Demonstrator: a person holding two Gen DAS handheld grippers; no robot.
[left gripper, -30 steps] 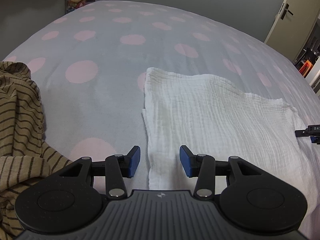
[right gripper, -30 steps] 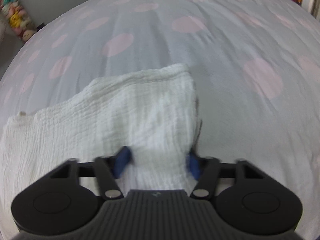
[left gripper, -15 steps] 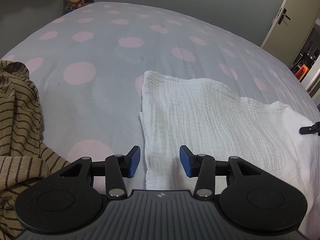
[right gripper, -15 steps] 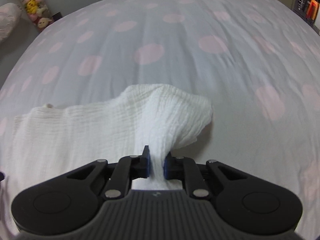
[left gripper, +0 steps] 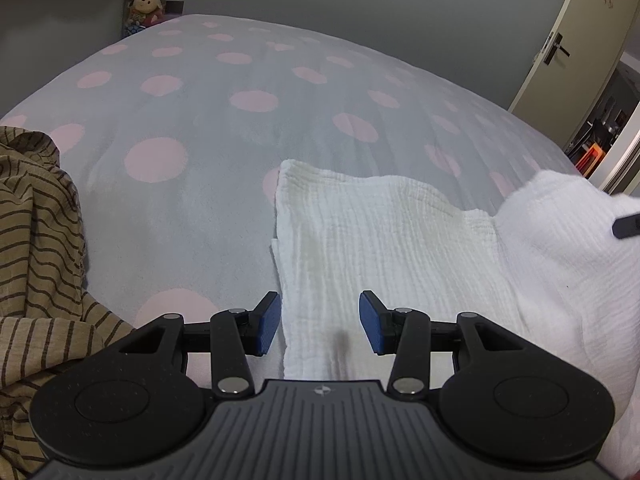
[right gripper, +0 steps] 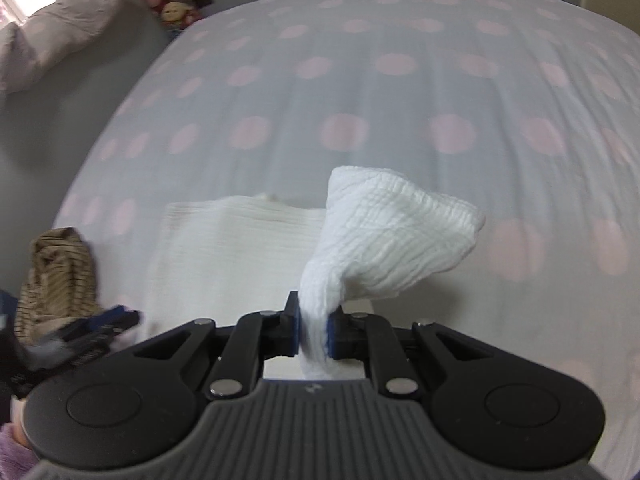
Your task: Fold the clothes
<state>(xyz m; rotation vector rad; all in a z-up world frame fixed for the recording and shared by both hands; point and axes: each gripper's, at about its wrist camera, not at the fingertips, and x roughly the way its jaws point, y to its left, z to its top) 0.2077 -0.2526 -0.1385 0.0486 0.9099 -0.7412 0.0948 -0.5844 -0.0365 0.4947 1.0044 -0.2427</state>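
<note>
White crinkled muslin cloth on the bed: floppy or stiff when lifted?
Likely floppy: the white crinkled muslin cloth droops from the right claw in a limp cone. Probably light, since a small pinch raises that end. Its crinkled weave should resist slipping.

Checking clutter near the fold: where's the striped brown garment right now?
The striped brown garment lies bunched on the polka-dot bedspread at the left edge of the left wrist view, apart from the white cloth; in the right wrist view it sits far left.
</note>
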